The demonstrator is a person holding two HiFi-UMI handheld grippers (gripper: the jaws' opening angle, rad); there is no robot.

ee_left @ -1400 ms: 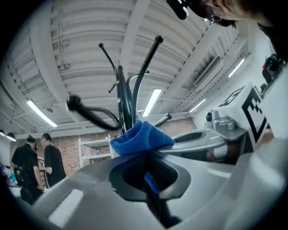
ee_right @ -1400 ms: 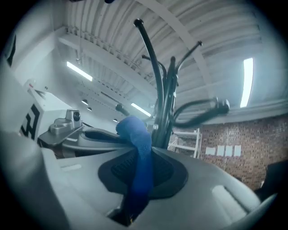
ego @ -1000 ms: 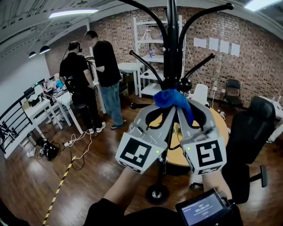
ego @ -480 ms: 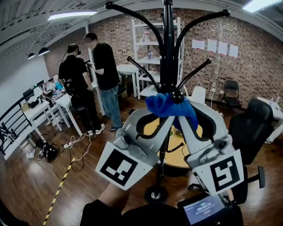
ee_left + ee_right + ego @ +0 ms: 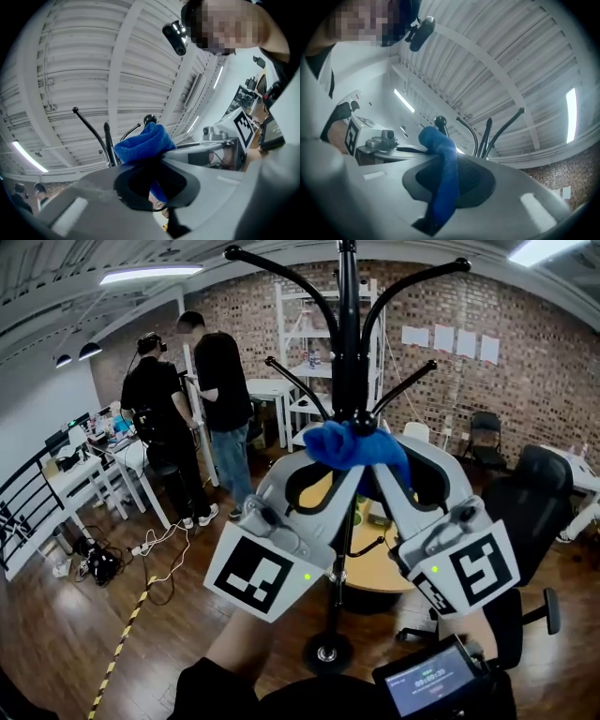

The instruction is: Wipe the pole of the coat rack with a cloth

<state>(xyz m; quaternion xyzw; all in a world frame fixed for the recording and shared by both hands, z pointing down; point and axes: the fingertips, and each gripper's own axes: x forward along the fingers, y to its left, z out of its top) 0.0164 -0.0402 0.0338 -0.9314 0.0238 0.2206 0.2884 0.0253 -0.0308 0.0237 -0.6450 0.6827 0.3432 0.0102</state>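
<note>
The black coat rack pole (image 5: 346,343) rises from a round base (image 5: 326,652) on the wood floor, with curved hooks branching off near its top. A blue cloth (image 5: 352,448) is bunched against the pole just under the lower hooks. My left gripper (image 5: 326,457) and right gripper (image 5: 382,457) meet on this cloth from either side, both shut on it. In the left gripper view the blue cloth (image 5: 140,143) sticks out of the jaws beside the pole (image 5: 108,143). The right gripper view shows the cloth (image 5: 444,164) running between the jaws, with the pole (image 5: 486,138) behind.
Two people (image 5: 192,390) stand at the back left by white tables (image 5: 89,465). A round wooden table (image 5: 380,563) sits behind the rack and a black office chair (image 5: 525,512) at right. Cables and striped tape (image 5: 122,643) lie on the floor. A screen device (image 5: 427,681) is at the bottom.
Both grippers with the cloth have slid up the pole, from below the lower hooks' junction to right against it, and their marker cubes now sit closer to the camera.
</note>
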